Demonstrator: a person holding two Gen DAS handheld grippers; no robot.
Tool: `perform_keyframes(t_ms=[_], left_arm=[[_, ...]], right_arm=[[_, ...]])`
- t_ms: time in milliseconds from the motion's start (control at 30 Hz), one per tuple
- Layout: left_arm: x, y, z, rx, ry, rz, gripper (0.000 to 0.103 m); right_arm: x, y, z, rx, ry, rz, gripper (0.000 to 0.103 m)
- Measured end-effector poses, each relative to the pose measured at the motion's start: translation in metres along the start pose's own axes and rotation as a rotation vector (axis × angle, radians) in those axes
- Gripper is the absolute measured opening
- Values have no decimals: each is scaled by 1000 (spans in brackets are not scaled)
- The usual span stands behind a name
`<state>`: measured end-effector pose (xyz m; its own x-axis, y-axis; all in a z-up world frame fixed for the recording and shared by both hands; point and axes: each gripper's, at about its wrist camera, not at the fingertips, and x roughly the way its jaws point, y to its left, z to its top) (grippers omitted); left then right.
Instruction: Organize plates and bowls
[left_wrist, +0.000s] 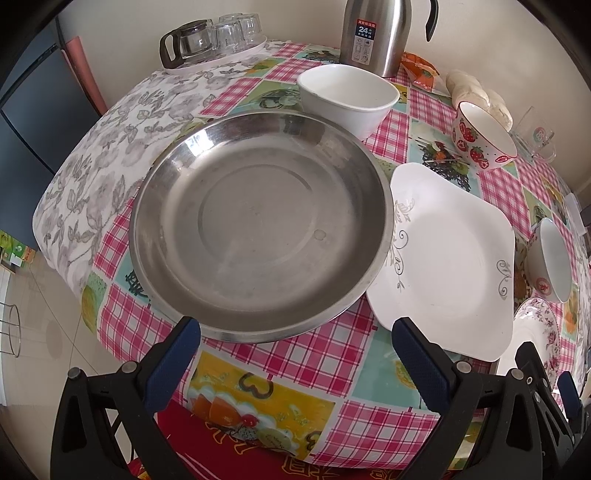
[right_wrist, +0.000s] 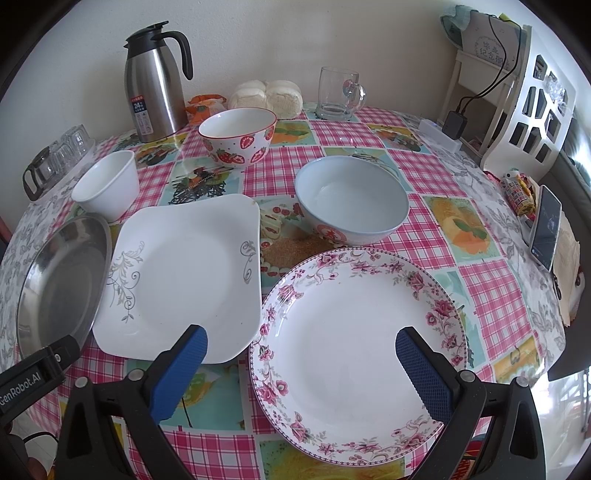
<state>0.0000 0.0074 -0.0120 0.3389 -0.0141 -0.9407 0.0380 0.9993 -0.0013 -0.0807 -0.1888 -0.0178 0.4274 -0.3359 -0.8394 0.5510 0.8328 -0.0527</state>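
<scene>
A steel plate (left_wrist: 258, 225) (right_wrist: 59, 280) lies at the table's left, with my left gripper (left_wrist: 295, 328) open just short of its near rim. To its right lies a square white plate (left_wrist: 450, 258) (right_wrist: 184, 273). A round floral plate (right_wrist: 354, 350) (left_wrist: 539, 325) lies under my open right gripper (right_wrist: 301, 339). Behind the plates stand a small white bowl (left_wrist: 347, 96) (right_wrist: 107, 184), a strawberry bowl (left_wrist: 484, 136) (right_wrist: 238, 134) and a pale blue bowl (right_wrist: 351, 199) (left_wrist: 550, 262). Nothing is held.
A steel thermos jug (right_wrist: 155, 81) (left_wrist: 376, 33), wrapped buns (right_wrist: 266, 96) and a glass mug (right_wrist: 340, 94) stand at the back. A tray of glasses (left_wrist: 218, 37) is at the far left. A phone (right_wrist: 546, 227) leans at the right edge beside a white shelf (right_wrist: 532, 96).
</scene>
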Motion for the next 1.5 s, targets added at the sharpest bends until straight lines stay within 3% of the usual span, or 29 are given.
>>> perform_keyframes(t_ms=[767, 1033, 1200, 1500], left_arm=[[-1, 9, 2, -26, 6, -14, 103], [-11, 55, 24, -145, -95, 132, 103], [-6, 94, 32, -263, -93, 105, 103], [22, 130, 37, -391, -28, 44, 103]], right_arm=[[-1, 10, -1, -13, 0, 3, 103], [-5, 43, 1, -76, -32, 139, 103], [-7, 69, 5, -119, -68, 229, 103], [12, 93, 9, -101, -35, 363, 102]])
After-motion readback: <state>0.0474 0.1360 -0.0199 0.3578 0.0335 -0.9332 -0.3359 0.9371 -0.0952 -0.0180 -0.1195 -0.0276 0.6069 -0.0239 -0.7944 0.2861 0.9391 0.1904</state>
